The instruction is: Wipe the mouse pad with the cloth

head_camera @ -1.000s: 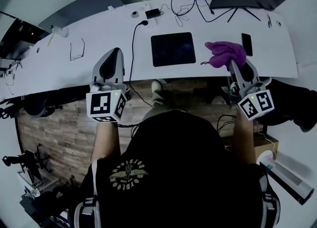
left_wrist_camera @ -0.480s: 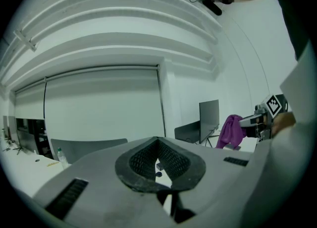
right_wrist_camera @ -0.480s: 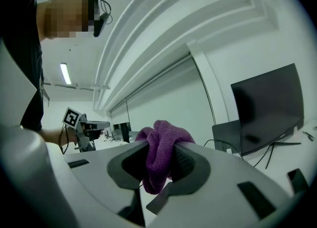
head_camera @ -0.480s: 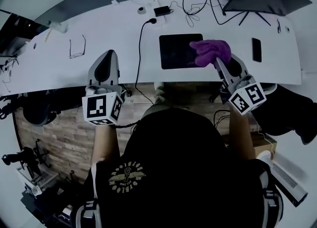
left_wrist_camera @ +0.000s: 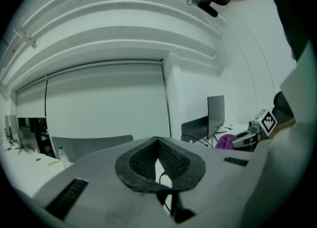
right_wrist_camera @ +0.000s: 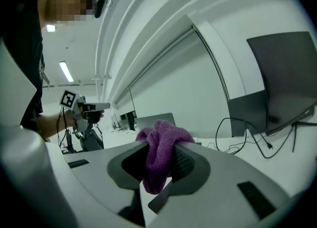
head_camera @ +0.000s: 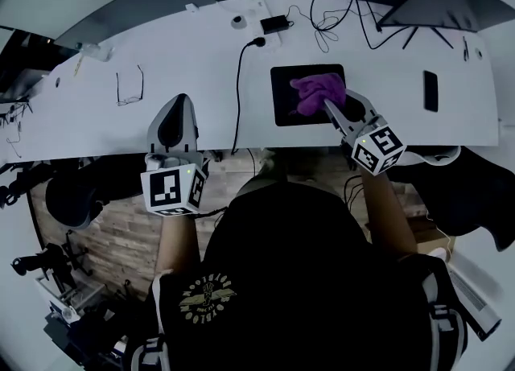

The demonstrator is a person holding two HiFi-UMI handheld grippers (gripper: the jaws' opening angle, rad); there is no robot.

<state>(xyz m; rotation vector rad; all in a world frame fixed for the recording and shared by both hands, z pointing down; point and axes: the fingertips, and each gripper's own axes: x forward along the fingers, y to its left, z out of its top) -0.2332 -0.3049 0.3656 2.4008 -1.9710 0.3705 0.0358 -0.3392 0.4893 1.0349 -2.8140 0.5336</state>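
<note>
Now cloth (head_camera: 315, 92) atop mouse pad (head_camera: 282, 109).

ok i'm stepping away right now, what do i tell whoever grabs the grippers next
Right gripper: shut on the crumpled purple cloth.
Left gripper: shut, empty, at the near edge of the white desk, left of the pad.
The cloth is over the black rectangular mouse pad; contact can't be confirmed.
Done: cloth gripped and at the pad.
Left: probably all the wiping, across the whole pad.
</note>
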